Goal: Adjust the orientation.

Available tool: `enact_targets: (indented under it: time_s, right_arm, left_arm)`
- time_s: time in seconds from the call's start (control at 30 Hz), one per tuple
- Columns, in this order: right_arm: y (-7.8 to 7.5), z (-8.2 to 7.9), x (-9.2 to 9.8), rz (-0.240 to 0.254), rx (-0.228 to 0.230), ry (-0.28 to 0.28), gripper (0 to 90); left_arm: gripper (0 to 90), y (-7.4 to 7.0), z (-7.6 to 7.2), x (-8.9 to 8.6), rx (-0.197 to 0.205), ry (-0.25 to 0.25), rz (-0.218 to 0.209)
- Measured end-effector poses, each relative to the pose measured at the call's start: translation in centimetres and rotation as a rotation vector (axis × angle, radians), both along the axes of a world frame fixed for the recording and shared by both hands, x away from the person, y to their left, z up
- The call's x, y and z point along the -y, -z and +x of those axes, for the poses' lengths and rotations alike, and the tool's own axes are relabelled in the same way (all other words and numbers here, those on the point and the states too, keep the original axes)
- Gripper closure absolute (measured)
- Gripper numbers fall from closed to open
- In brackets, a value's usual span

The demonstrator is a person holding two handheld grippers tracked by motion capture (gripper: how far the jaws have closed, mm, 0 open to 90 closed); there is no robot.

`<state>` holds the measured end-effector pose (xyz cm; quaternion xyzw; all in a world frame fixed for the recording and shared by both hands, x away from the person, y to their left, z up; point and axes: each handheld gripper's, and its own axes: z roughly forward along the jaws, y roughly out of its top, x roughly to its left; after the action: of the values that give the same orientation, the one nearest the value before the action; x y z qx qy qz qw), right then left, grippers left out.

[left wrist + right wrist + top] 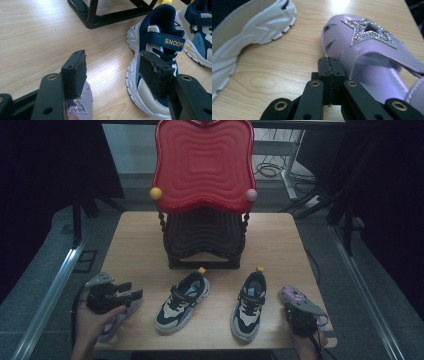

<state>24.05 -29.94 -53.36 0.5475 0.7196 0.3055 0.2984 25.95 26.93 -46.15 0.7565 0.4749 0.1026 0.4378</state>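
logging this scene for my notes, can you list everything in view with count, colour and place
table: 1, light wood, centre of the high view
shoe rack: 1, black frame with red wavy top shelf, back middle of the table
rack knobs: 2, yellow and pink, front corners of the red shelf
sneakers: 2, navy, cream and white, side by side in front of the rack, left one, right one
sandals: 2, lilac with glitter stars, one at the front left edge, one at the front right edge
left gripper: 1, black, jaws open over the left sandal
right gripper: 1, black, jaws shut beside the right sandal
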Motion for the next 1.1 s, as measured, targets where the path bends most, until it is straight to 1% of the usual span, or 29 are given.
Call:
enact_targets:
  time_s: [0.17,0.23,0.3,0.33,0.37,0.4,0.43,0.53,0.57,0.67,0.77,0.9,1.0,1.1]
  right_arm:
    - [-0.2,-0.5,-0.9,0.004,0.014,-0.035,89.1]
    - [-0.5,-0.8,-1.0,0.009,0.03,-0.05,88.3]
    - [-1.0,-1.1,-0.8,0.022,0.057,-0.063,87.8]
    - [-1.2,-1.2,-0.6,0.034,0.066,-0.067,87.4]
    - [-1.7,-1.3,0.0,0.063,0.087,-0.082,86.9]
    - [-1.7,-1.3,0.0,0.063,0.087,-0.082,86.9]
    - [-1.9,-1.3,0.4,0.083,0.096,-0.09,86.9]
    - [-2.8,-1.3,2.0,0.181,0.121,-0.1,86.1]
    - [-3.0,-1.3,2.6,0.207,0.128,-0.102,85.8]
    - [-3.5,-1.3,4.1,0.237,0.149,-0.097,84.9]
    - [-3.8,-1.4,5.4,0.262,0.165,-0.104,82.6]
    - [-3.7,-1.5,5.9,0.266,0.161,-0.122,80.1]
    - [-3.7,-1.6,6.1,0.253,0.176,-0.128,74.1]
    - [-3.7,-1.9,6.5,0.254,0.183,-0.13,65.0]
  left_arm:
    - [39.2,0.0,0.0,-0.1,0.001,-0.002,-0.002]
    - [39.2,0.0,0.0,-0.2,0.002,-0.001,-0.004]
    - [39.2,-0.1,-0.1,-0.2,0.002,-0.002,-0.006]
    - [39.1,-0.1,-0.1,-0.3,0.002,-0.004,-0.007]
    - [39.2,-0.1,-0.2,-0.5,0.005,-0.009,-0.01]
    - [39.2,-0.1,-0.2,-0.5,0.005,-0.009,-0.01]
    - [39.2,-0.2,-0.3,-0.6,0.008,-0.013,-0.011]
    - [39.2,-0.3,-0.5,-1.1,0.015,-0.027,-0.016]
    - [39.2,-0.4,-0.6,-1.2,0.019,-0.033,-0.018]
    - [39.2,-0.6,-0.8,-1.6,0.024,-0.046,-0.021]
    - [39.2,-0.7,-1.0,-1.7,0.03,-0.05,-0.021]
    - [39.2,-0.8,-1.0,-1.9,0.03,-0.052,-0.026]
    - [39.2,-0.7,-1.0,-2.2,0.028,-0.048,-0.05]
    - [39.3,-0.7,-1.0,-2.4,0.03,-0.053,-0.052]
